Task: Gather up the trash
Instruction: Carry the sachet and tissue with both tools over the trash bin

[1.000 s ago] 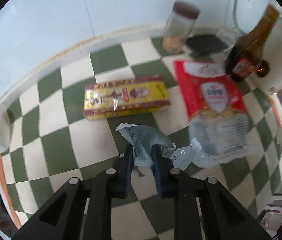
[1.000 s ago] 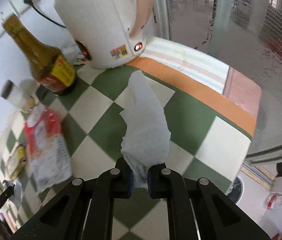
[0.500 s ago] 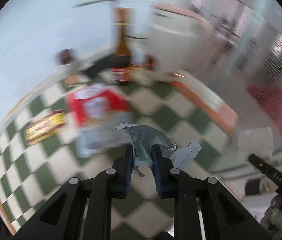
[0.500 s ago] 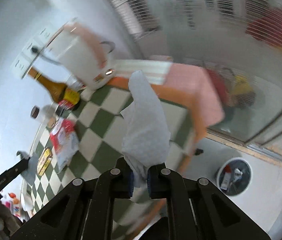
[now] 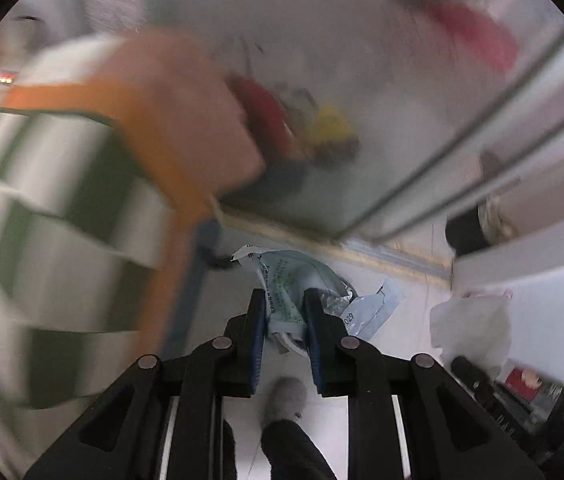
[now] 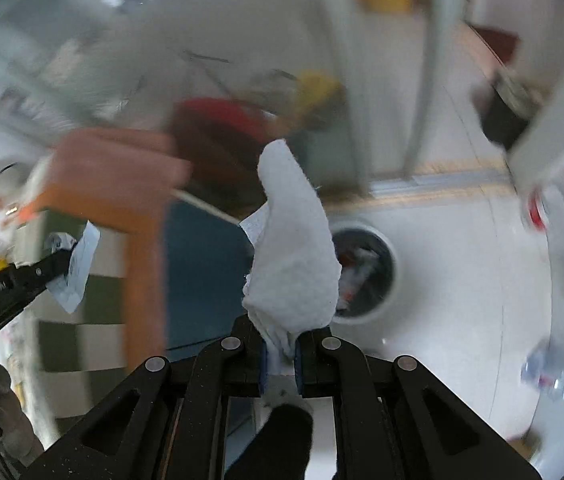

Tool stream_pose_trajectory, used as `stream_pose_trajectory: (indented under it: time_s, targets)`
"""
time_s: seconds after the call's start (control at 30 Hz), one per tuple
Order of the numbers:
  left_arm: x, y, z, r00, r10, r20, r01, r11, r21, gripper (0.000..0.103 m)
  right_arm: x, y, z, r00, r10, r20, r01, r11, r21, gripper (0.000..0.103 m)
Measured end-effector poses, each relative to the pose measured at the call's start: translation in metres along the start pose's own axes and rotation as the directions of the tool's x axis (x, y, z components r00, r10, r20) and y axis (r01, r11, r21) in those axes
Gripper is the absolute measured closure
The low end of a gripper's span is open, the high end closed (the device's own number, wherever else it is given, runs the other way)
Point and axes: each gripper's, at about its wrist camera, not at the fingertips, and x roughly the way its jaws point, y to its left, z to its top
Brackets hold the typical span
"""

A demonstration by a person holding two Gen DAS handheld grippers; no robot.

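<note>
My left gripper (image 5: 285,312) is shut on a crumpled pale blue plastic wrapper (image 5: 293,284), held in the air past the table's edge above the white floor. My right gripper (image 6: 280,344) is shut on a crumpled white paper towel (image 6: 293,256), which stands up from the jaws. Behind the towel, on the floor, is a round white trash bin (image 6: 365,276) with rubbish in it. The left gripper with its wrapper (image 6: 76,264) shows at the left of the right wrist view. The towel (image 5: 471,328) shows at the right of the left wrist view.
The table with the green-and-white checked cloth and orange border (image 5: 82,208) is at the left, blurred. A glass door with a metal frame (image 5: 441,168) stands behind. My foot in a grey slipper (image 5: 283,400) is on the floor below. A plastic bottle (image 6: 553,368) lies at the right.
Both grippers have swung away from the tabletop and out over the floor, still holding the wrapper and the towel. The trash bin is now nearer, right behind the towel.
</note>
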Motion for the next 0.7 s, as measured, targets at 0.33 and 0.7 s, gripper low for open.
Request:
stream_pose_trajectory:
  time_s: [0.33,0.7]
  targets:
    - [0.239,-0.066,-0.043,0.971,0.050,-0.235,-0.026,0.994,0.106,0.087,0.163,-0.114,-0.007,0.992,-0.030,-0.119,0.045,0.991,0.128,0.094]
    - [0.407,-0.068,-0.072,0.900,0.079,-0.429,-0.027,0.992,0.127,0.086,0.339,-0.167,-0.010,0.968,0.035,-0.248,0.007,0.986,0.164,0.093]
